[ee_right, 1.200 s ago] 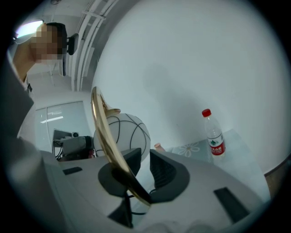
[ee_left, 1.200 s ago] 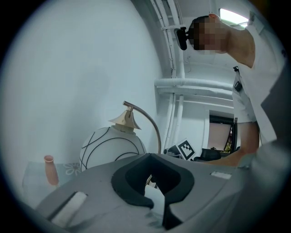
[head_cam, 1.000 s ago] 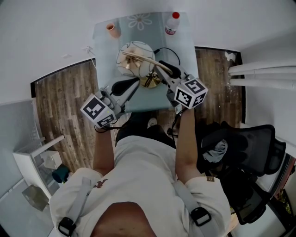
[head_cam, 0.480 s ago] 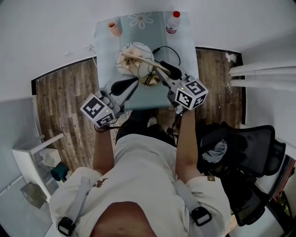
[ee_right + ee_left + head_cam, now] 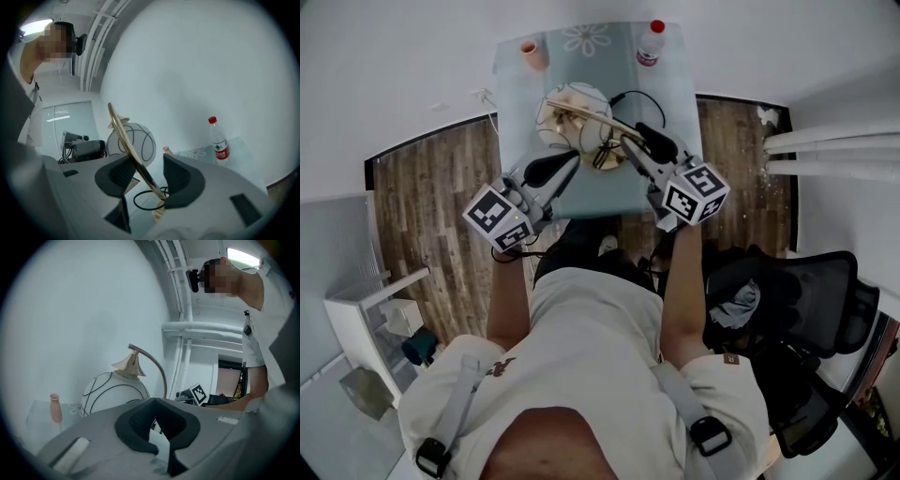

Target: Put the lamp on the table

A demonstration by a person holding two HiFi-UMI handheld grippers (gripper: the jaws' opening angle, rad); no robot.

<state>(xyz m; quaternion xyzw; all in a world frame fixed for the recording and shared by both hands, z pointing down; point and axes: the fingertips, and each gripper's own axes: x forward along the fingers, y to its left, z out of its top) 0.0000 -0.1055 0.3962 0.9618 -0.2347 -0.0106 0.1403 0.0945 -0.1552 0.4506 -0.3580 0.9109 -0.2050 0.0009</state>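
Note:
The lamp has a white globe shade [image 5: 570, 106] with black lines, a curved gold stem [image 5: 592, 121] and a gold base [image 5: 605, 157]. It rests on the pale glass table [image 5: 515, 105]. My right gripper [image 5: 643, 142] reaches over the table's near right; its jaws are opening, and the stem [image 5: 131, 151] runs between the pads [image 5: 120, 174] with gaps showing. My left gripper [image 5: 566, 166] is shut and empty, just this side of the shade [image 5: 114, 390]. In the right gripper view the shade [image 5: 138, 139] stands behind the right gripper [image 5: 145, 180].
A clear bottle with a red cap [image 5: 649, 45] stands at the table's far right and a small pink vase [image 5: 531, 54] at the far left. The lamp's black cord [image 5: 643, 105] loops on the glass. A black office chair [image 5: 797, 300] is to my right.
The right gripper's jaws have spread apart around the gold stem. The right gripper has shifted slightly to the right, and the lamp sits a little farther back. The left gripper has hardly moved.

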